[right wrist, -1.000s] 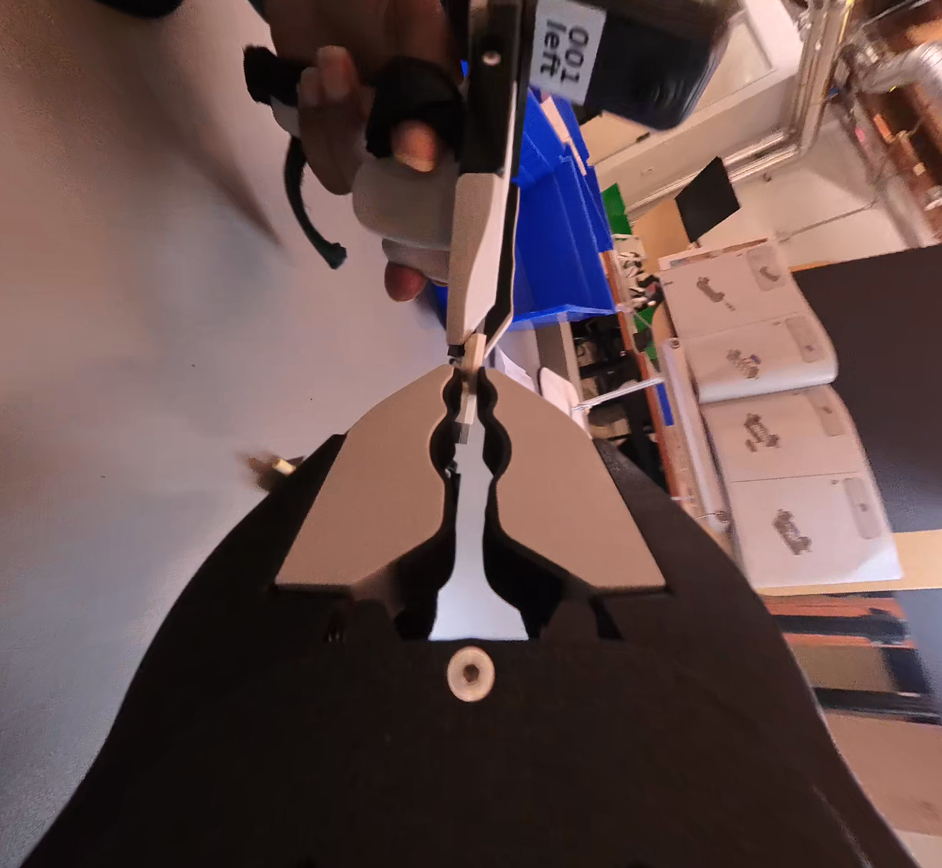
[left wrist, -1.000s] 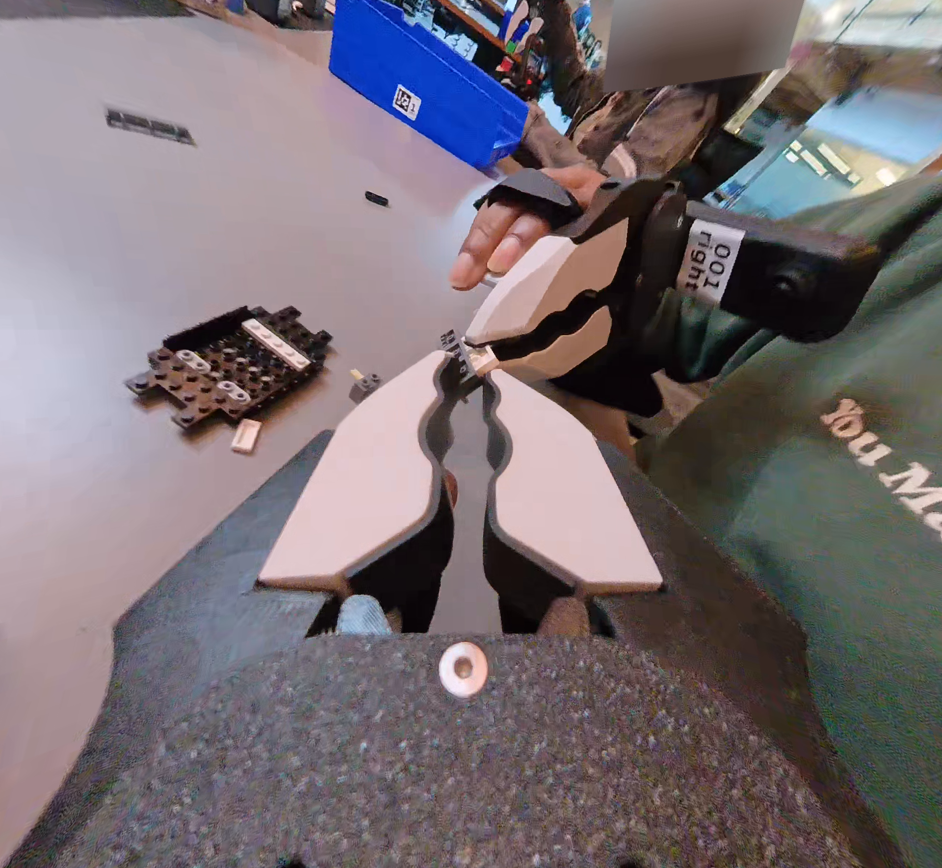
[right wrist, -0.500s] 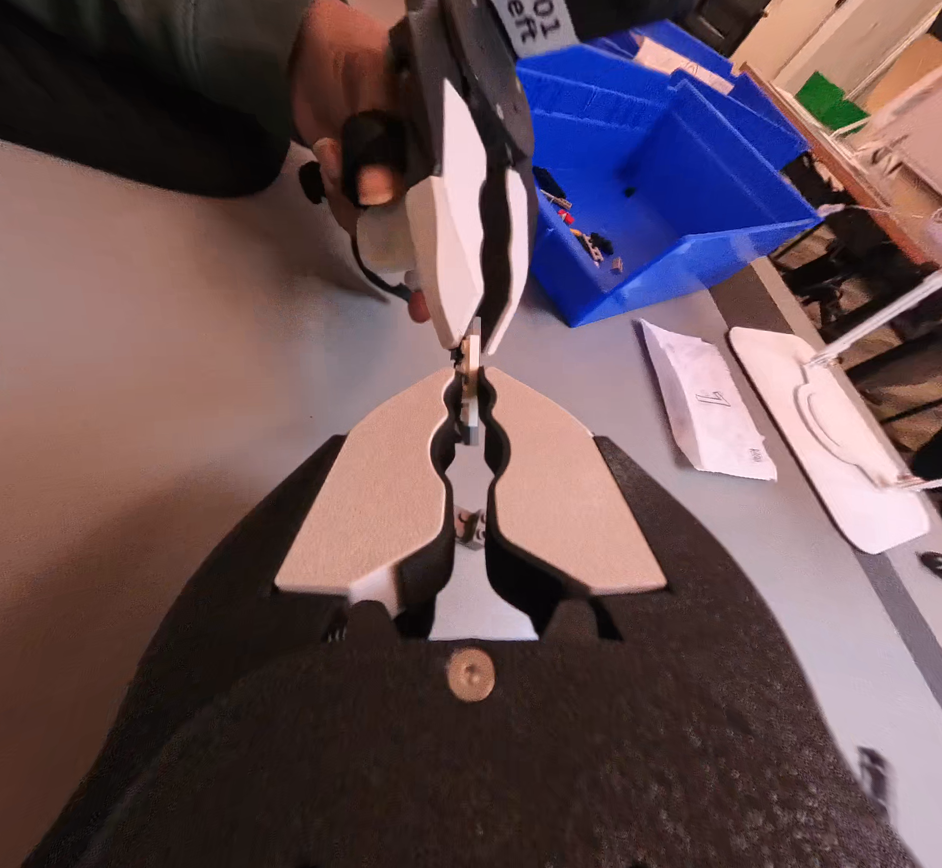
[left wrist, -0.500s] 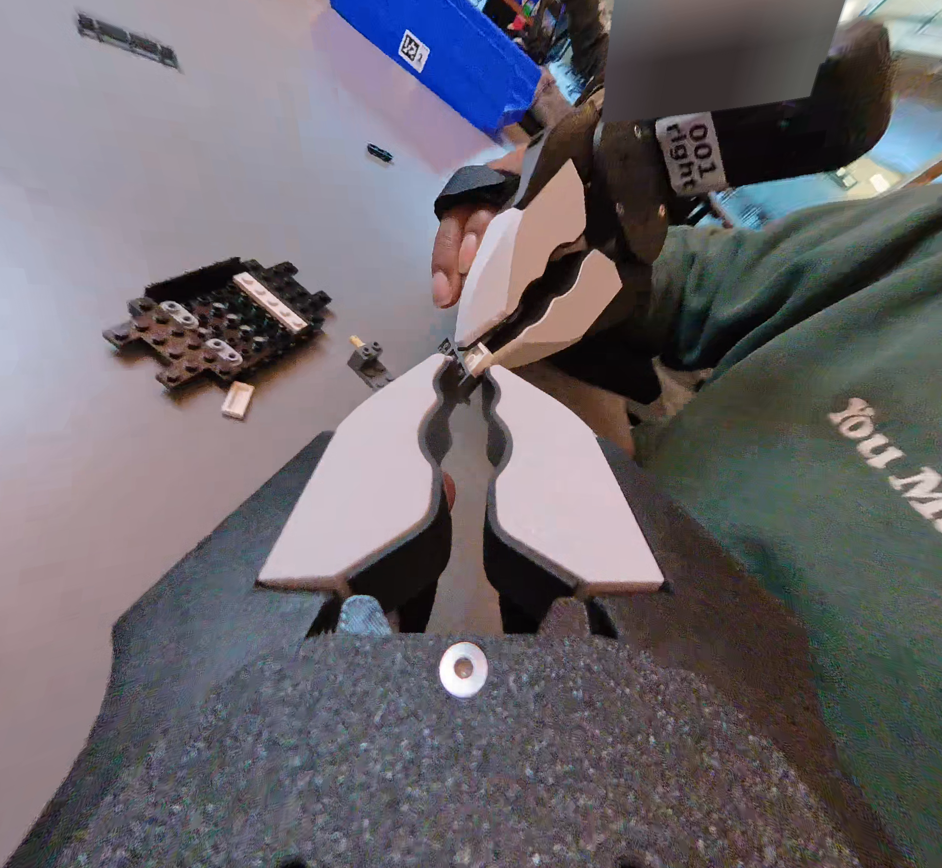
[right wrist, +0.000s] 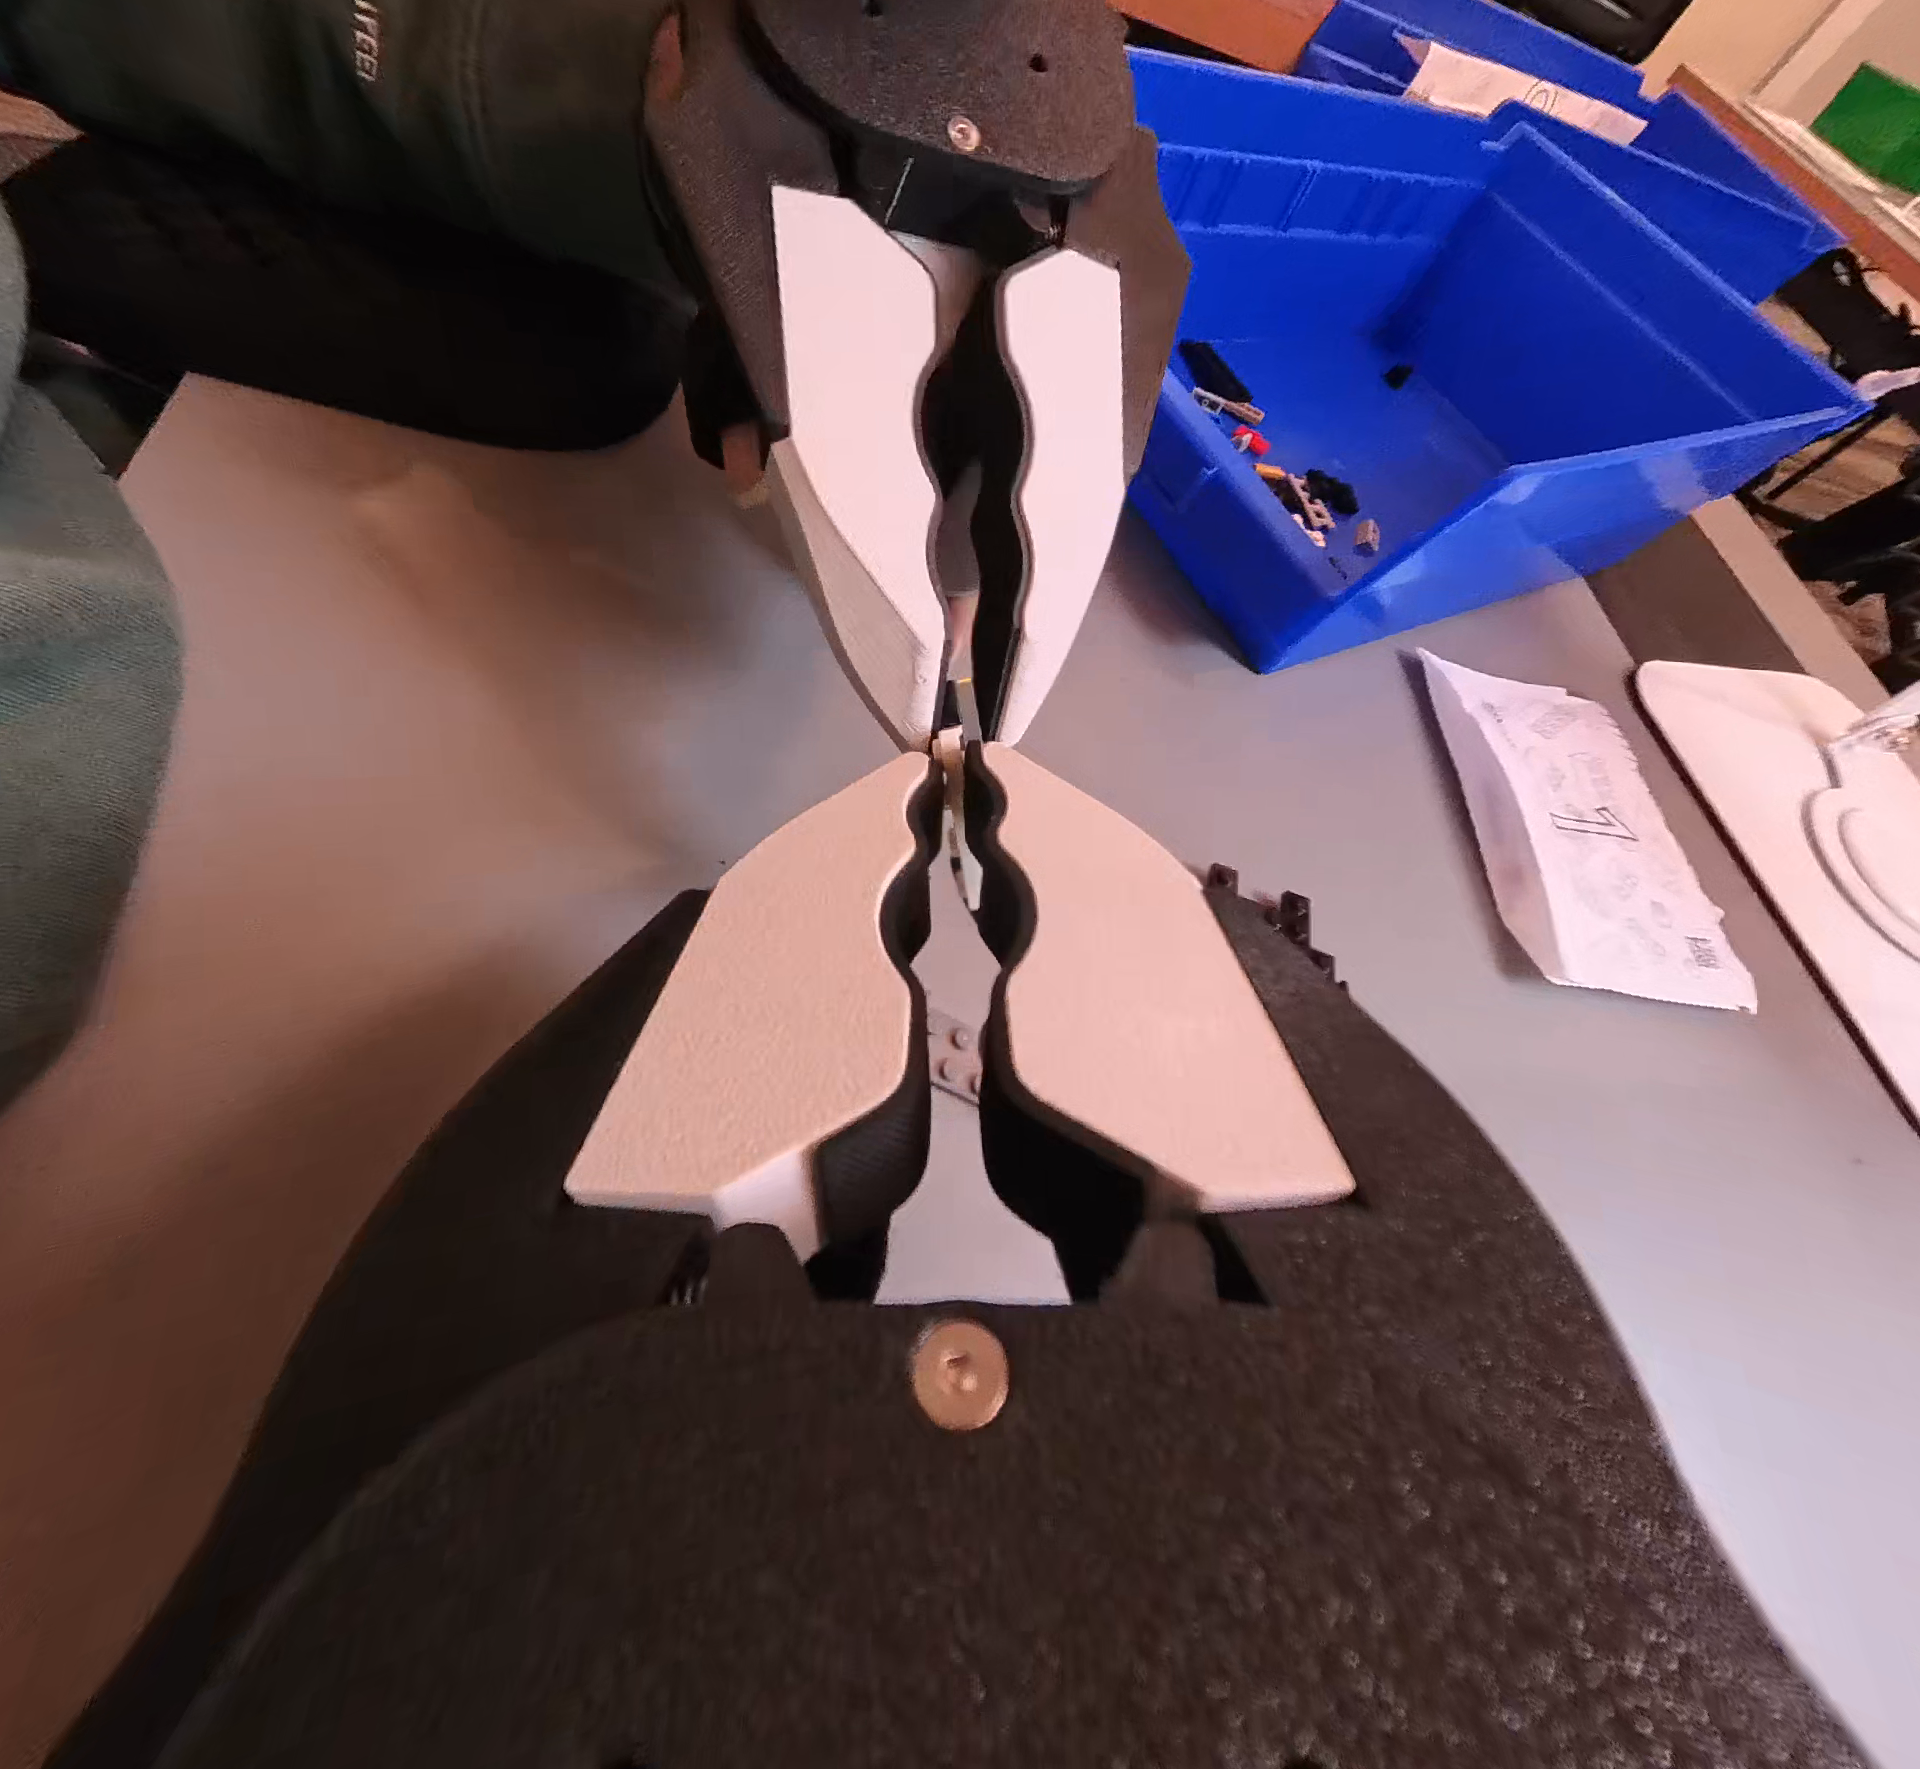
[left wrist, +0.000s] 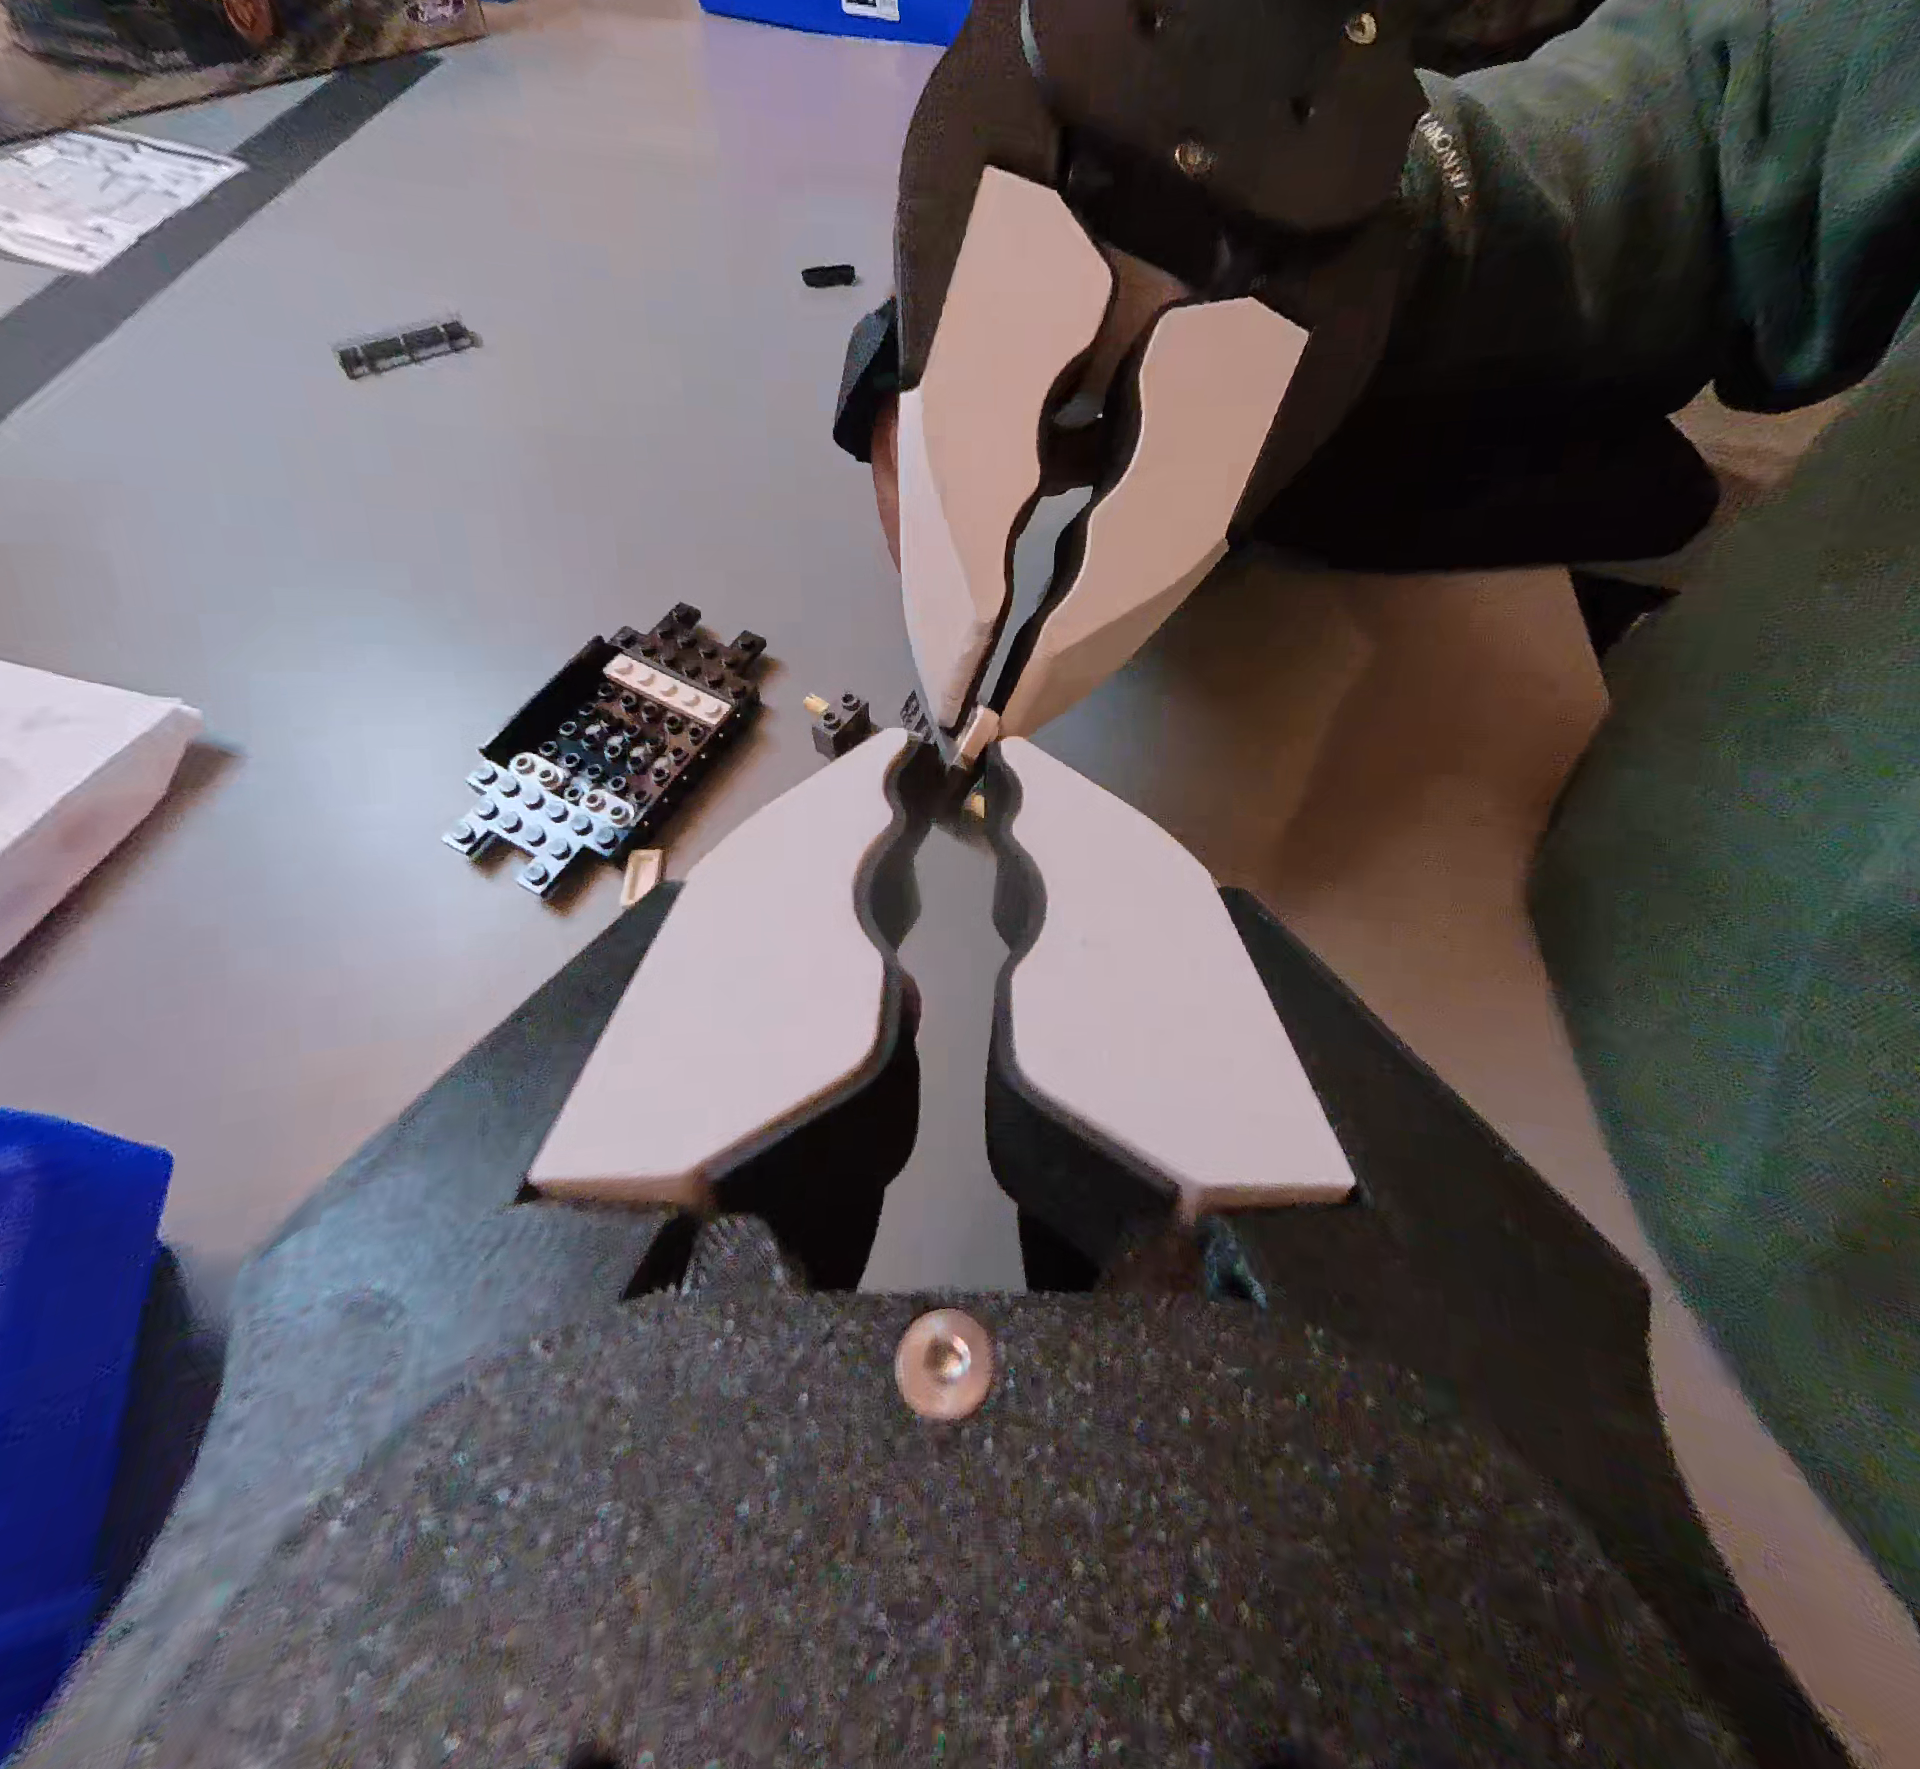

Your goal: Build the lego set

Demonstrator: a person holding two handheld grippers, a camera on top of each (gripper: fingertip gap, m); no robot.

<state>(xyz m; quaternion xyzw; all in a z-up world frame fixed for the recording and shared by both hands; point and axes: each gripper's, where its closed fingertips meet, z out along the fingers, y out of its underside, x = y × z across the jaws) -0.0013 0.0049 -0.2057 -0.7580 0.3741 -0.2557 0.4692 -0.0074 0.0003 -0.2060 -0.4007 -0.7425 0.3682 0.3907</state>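
Grey table [left wrist: 520,213], left tongs [left wrist: 951,763] and right tongs [right wrist: 948,763] pinching small pale piece [right wrist: 951,751]

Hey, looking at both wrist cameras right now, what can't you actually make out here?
- Left wrist view: the small tan piece where the two tongs meet; the fingertips hide its shape.
- Right wrist view: the light piece in the right tongs shows edge-on only.
- Right wrist view: small parts in the blue bin are too small to identify.
- Left wrist view: the black plate assembly is partly hidden behind the left tongs.
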